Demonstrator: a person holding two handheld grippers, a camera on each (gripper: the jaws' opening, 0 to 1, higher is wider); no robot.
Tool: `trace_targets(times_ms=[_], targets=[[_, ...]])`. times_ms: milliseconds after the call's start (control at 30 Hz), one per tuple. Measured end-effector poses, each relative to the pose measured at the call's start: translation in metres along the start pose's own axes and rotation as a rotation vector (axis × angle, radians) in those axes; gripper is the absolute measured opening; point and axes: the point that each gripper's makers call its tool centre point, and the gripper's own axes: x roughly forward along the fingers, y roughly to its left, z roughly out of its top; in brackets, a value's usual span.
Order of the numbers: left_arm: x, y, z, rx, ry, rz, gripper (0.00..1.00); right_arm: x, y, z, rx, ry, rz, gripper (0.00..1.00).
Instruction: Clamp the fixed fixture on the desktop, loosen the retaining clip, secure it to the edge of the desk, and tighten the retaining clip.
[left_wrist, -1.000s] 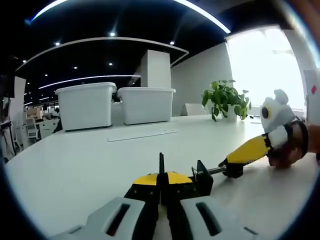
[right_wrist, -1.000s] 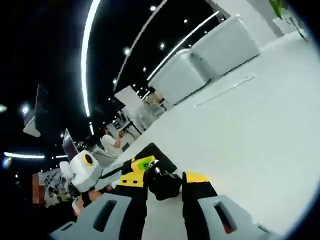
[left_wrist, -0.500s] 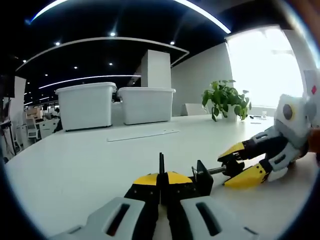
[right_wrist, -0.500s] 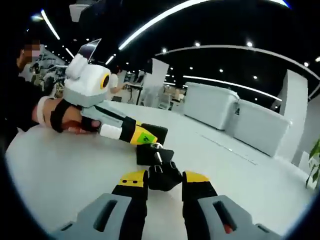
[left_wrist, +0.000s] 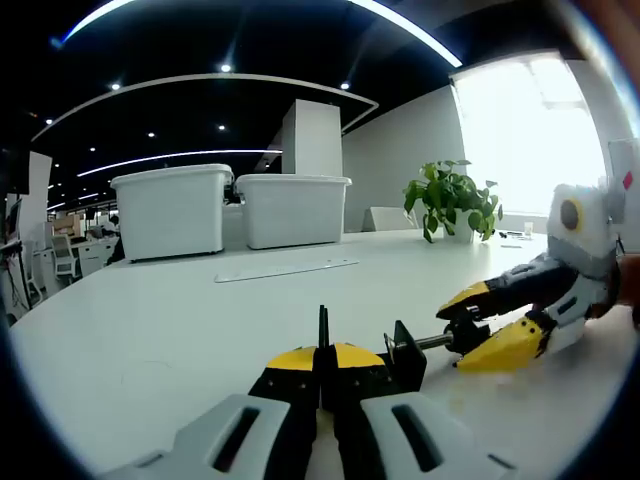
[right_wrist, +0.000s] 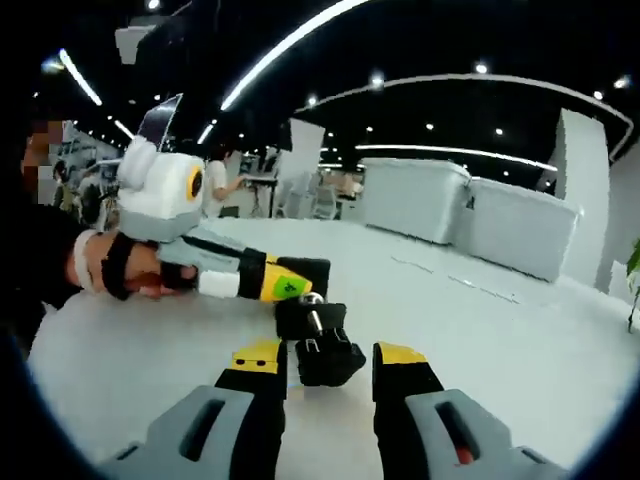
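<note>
In the left gripper view, two white lidded bins stand side by side at the far left of the white worktop, with a thin pale strip lying flat before them; low in the middle, the left gripper has its yellow-tipped fingers clenched on the thin black bar of the fixture, a black clamp lying on the worktop with its block and screw rod running off to the right; a potted plant sits further right near the bright window; at the right edge the right gripper reaches in with its fingers parted around the black knob at the end of the screw rod. In the right gripper view, a person's hand at the left holds the left gripper, whose closed tip meets the fixture at its far end; the fixture lies near the middle on the worktop, its black knob between the right gripper's released fingers, a gap visible at either side; the white bins stand beyond to the right.
</note>
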Motion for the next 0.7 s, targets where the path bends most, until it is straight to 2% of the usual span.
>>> trace_targets(times_ms=[100, 233, 267, 333, 433, 467, 700], targets=[[0.000, 0.000, 0.000, 0.000, 0.000, 0.000, 0.04, -0.003, -0.007, 0.007, 0.270, -0.021, 0.011, 0.34], [0.000, 0.000, 0.000, 0.000, 0.000, 0.000, 0.04, -0.002, -0.011, 0.003, 0.535, -0.014, 0.016, 0.33], [0.000, 0.000, 0.000, 0.000, 0.000, 0.000, 0.04, -0.003, -0.008, 0.002, 0.579, -0.013, 0.023, 0.32], [0.000, 0.000, 0.000, 0.000, 0.000, 0.000, 0.04, -0.003, -0.010, -0.002, 0.645, -0.011, 0.022, 0.31], [0.000, 0.000, 0.000, 0.000, 0.000, 0.000, 0.04, -0.001, -0.014, -0.014, 0.692, 0.035, 0.010, 0.26], [0.000, 0.000, 0.000, 0.000, 0.000, 0.000, 0.04, -0.001, -0.012, -0.014, 0.726, 0.040, 0.023, 0.25], [-0.001, -0.001, 0.000, 0.001, 0.000, -0.003, 0.04, 0.001, -0.014, -0.017, 0.753, 0.062, 0.034, 0.25]])
